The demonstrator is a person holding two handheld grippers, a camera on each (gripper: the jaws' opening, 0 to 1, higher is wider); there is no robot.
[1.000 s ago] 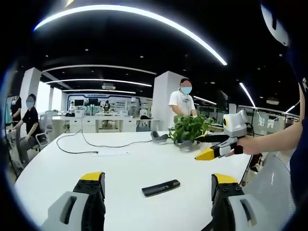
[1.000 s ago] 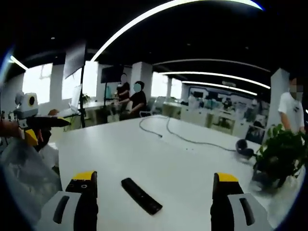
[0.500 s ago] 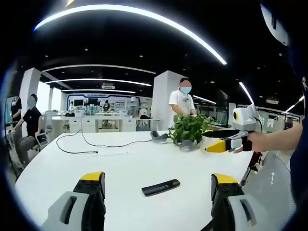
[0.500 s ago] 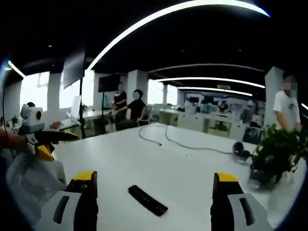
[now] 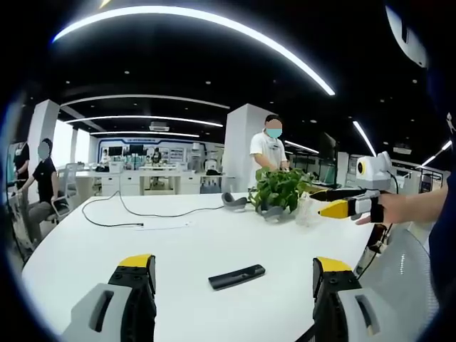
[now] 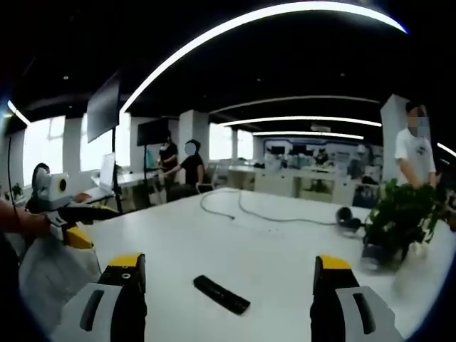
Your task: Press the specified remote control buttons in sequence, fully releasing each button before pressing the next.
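Opening stage of the button-pressing task, both grippers held above the white counter. The black remote control lies flat on the counter, untouched, between and just beyond my left gripper; in the right gripper view the same remote control lies at an angle ahead of my right gripper. The fingers of both grippers are spread wide and pinch nothing. My right gripper is also seen from the side in the left gripper view, raised well above the counter near the potted plant; my left gripper likewise appears at the left edge of the right gripper view. A cable and a dark headset lie farther back, well apart from the remote. People stand and sit in the room behind.

Judged step: approach, no button yet pressed. The next move calls for lowering one gripper over the remote, bringing a fingertip onto the first specified button, pressing straight down, then lifting fully clear. The buttons themselves are too small to tell apart here.
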